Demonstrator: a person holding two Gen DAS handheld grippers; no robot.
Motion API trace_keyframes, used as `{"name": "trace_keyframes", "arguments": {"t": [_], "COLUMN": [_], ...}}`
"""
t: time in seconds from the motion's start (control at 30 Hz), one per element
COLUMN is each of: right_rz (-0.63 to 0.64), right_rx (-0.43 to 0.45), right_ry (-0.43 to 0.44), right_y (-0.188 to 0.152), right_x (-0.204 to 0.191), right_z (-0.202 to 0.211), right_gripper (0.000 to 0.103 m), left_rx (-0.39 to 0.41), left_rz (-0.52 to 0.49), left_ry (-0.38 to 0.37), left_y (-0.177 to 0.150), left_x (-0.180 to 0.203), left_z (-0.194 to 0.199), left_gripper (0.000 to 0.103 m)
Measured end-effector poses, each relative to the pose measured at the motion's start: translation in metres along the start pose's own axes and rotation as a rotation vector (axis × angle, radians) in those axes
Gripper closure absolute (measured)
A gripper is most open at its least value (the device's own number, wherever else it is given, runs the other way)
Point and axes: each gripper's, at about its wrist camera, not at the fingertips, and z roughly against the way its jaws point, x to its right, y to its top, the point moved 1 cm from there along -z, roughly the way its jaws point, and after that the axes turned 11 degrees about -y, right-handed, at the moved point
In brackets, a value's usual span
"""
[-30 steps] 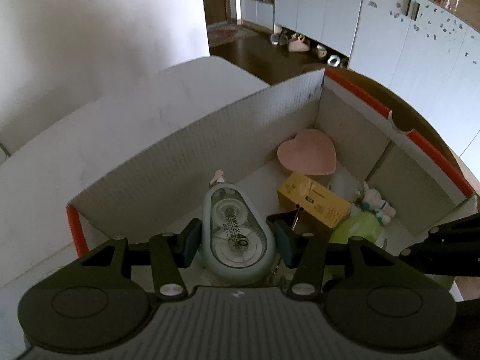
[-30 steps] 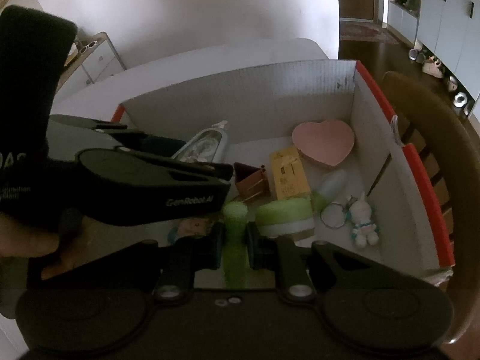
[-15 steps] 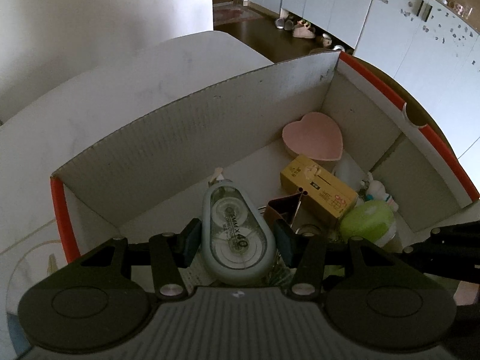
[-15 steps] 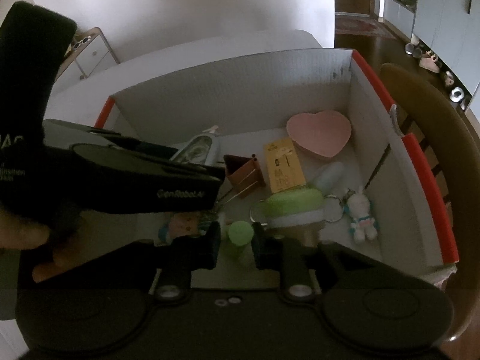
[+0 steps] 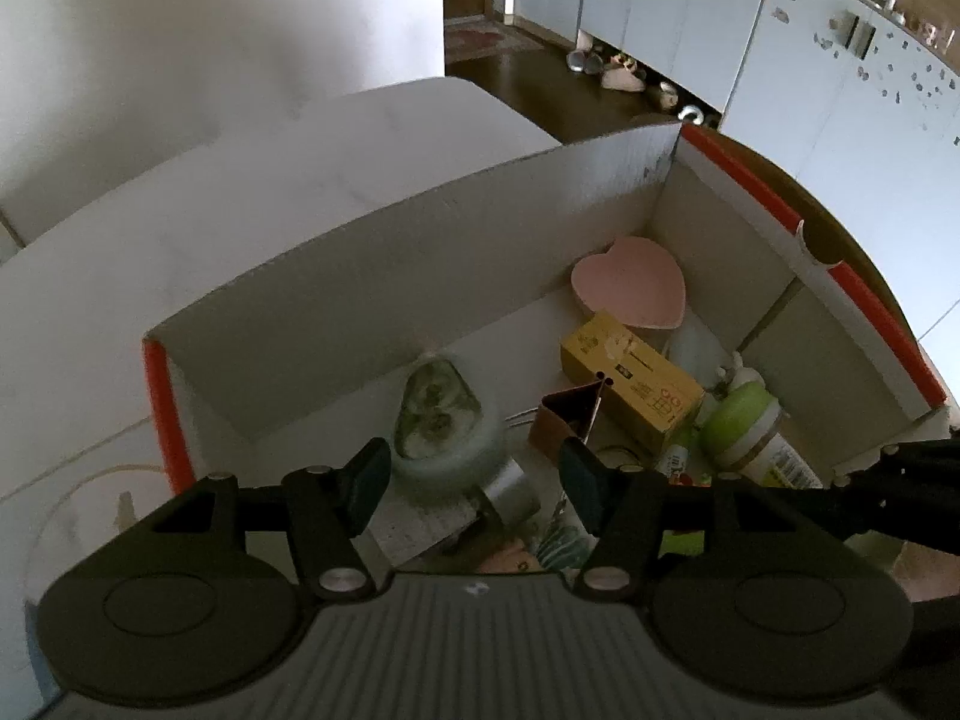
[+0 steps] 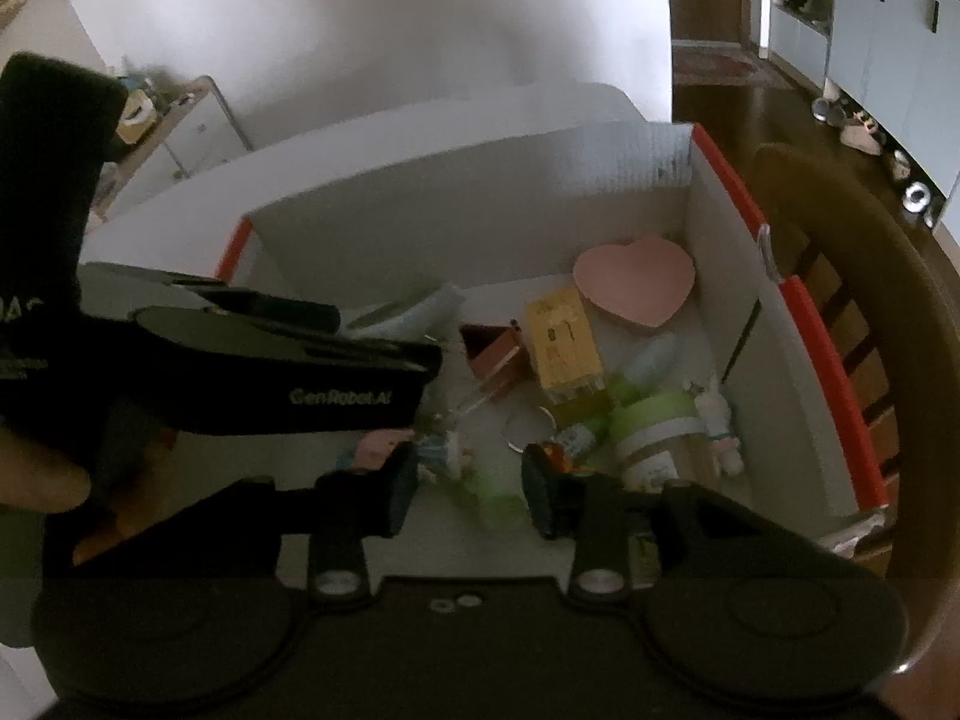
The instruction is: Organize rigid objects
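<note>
Both tools point steeply down into a white cardboard box (image 5: pixel 372 276) with orange-red edges, standing on a white tabletop (image 5: pixel 180 222).

Left tool (image 5: pixel 474 477): jaws apart and just been opening, nothing clamped. The pale green correction tape dispenser (image 5: pixel 441 420) lies free beyond the fingertips in the lower middle of the left wrist view, motion-blurred, against the box's far wall, touching neither pad. A small silver cylinder (image 5: pixel 510 489) lies just below it, between the fingers but not gripped.

Right tool (image 6: pixel 471 489): jaws apart and just been opening too. A light green object (image 6: pixel 495 492), blurred, sits in the gap at lower centre of the right wrist view; pads do not appear to press it. What it is I cannot tell.

Box contents, right wrist view:
- pink heart-shaped dish (image 6: pixel 633 285), upper right corner of the box floor
- yellow carton (image 6: pixel 564 345) just below and left of the dish
- brown binder clip (image 6: pixel 495 351) left of the carton
- green-lidded jar (image 6: pixel 654 432) lying right of centre
- small white bunny keychain (image 6: pixel 717 420) beside the right wall
- metal key ring (image 6: pixel 531 429) near the jar

The left tool's black body crosses the left of this view, a hand (image 6: pixel 42 474) at the frame's left edge. Wooden chair (image 6: pixel 864 312) stands right of the box.
</note>
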Motion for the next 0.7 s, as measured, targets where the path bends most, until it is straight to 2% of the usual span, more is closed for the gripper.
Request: {"name": "trace_keyframes", "arguments": {"t": [0.3,0.4,0.53,0.7], "right_rz": [0.019,0.025,0.038,0.036], "right_rx": [0.076,0.098,0.138,0.19], "right_ry": [0.014,0.02,0.02,0.007], "right_y": [0.0,-0.002,-0.005,-0.011], "right_x": [-0.001,-0.002,-0.003,-0.003], "right_z": [0.025,0.034,0.046,0.065], "right_gripper": [0.047,0.045,0.039,0.03], "left_rx": [0.07,0.091,0.127,0.169], "left_rz": [-0.038,-0.043,-0.031,-0.024], "left_ry": [0.021,0.026,0.02,-0.012], "left_y": [-0.008,-0.011,-0.016,-0.023], "left_x": [0.009,0.008,0.01,0.007], "left_z": [0.027,0.038,0.055,0.077], "left_gripper": [0.042,0.041,0.034,0.034]}}
